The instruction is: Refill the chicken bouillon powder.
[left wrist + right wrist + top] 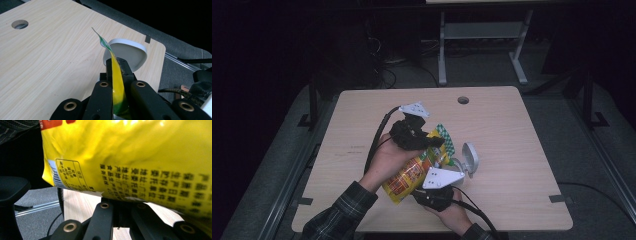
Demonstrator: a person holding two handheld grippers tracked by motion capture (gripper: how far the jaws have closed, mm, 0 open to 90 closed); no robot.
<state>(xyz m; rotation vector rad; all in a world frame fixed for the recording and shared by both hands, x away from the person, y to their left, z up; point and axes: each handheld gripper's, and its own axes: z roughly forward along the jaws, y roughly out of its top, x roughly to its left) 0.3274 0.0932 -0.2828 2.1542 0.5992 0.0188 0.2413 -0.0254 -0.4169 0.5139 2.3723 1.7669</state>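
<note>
High view first: both my grippers meet over the table (512, 130) on a yellow snack bag (412, 172) lifted off the wood. My left gripper (117, 67) is clamped on the bag's green-checked top seam, the foil running straight up between my closed jaws. My right gripper (122, 203) sits under the bag's printed back; its tips are hidden there, so I cannot tell whether they pinch. A white round dish (128, 53) lies just beyond my left fingertips. I judge this the opening step; next, a firm right-hand pinch, then pulling apart.
</note>
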